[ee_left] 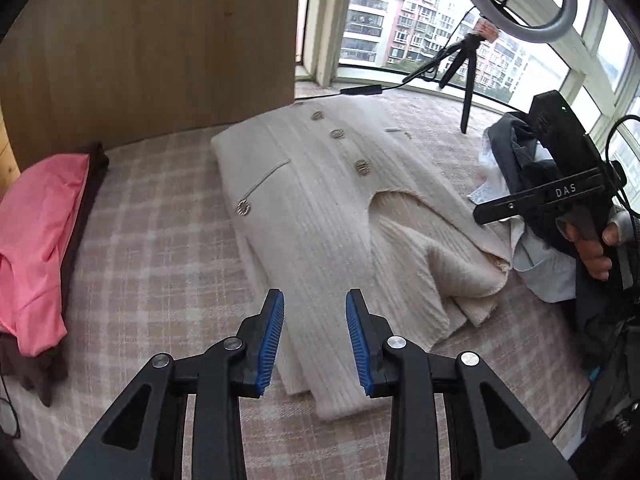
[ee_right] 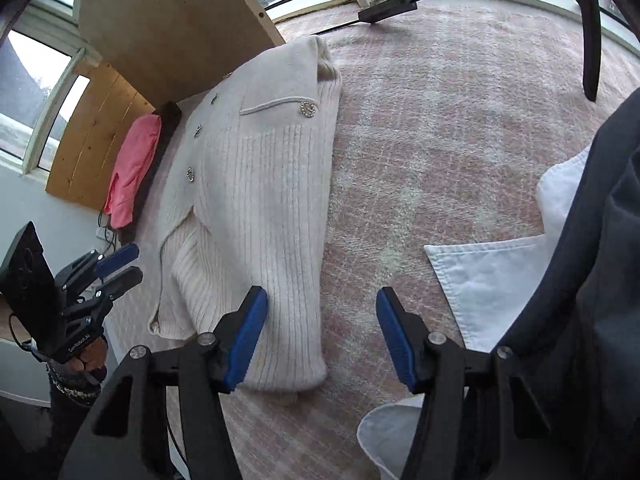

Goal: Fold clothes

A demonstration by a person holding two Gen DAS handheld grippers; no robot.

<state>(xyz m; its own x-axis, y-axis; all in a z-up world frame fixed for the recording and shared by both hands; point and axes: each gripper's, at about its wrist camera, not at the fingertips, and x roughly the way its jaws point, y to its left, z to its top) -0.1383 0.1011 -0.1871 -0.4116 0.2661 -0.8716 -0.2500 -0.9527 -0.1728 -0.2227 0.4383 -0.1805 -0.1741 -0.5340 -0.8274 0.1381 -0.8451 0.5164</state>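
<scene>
The left gripper [ee_left: 315, 344] has its jaws apart, empty, hovering over the near hem of the cream cardigan [ee_left: 320, 200] spread mid-bed on the plaid blanket [ee_left: 160, 240]. The right gripper [ee_right: 322, 336], marked "DAS", also gapes empty, gripped by a hand [ee_left: 592, 248] beside a white shirt [ee_right: 492, 276]. A pink garment [ee_left: 36, 240] lies at the bed's left edge.

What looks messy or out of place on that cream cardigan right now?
One sleeve of the cream cardigan lies bunched and rumpled across its lower front instead of flat. Otherwise it looks tidy.
</scene>
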